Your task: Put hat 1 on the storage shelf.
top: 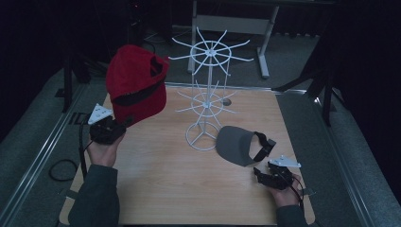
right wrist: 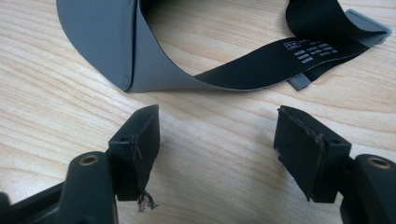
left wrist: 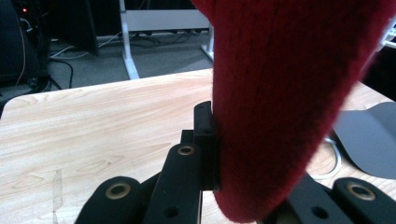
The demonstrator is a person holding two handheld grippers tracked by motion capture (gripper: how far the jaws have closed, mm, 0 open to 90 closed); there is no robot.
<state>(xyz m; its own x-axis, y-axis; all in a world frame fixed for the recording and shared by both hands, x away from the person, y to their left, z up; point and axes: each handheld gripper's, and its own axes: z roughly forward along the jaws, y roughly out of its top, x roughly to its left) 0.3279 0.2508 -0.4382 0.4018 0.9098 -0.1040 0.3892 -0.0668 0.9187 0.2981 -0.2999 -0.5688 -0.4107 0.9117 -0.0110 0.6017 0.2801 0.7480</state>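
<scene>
Left gripper [top: 124,124] clamped on red cap [top: 135,82] brim, lifted off table [top: 165,179]. Soft, light, floppy fabric; brim looks like stiffest hold. Right gripper [right wrist: 217,140] wide open near grey visor [right wrist: 100,39].

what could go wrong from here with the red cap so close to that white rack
The left gripper pinches only the brim edge of the red cap, so the raised cap could tilt or slip out. The white rack is slender with thin prongs; a snagged cap might tip it. The open right gripper rests near the grey visor and could nudge it.
</scene>
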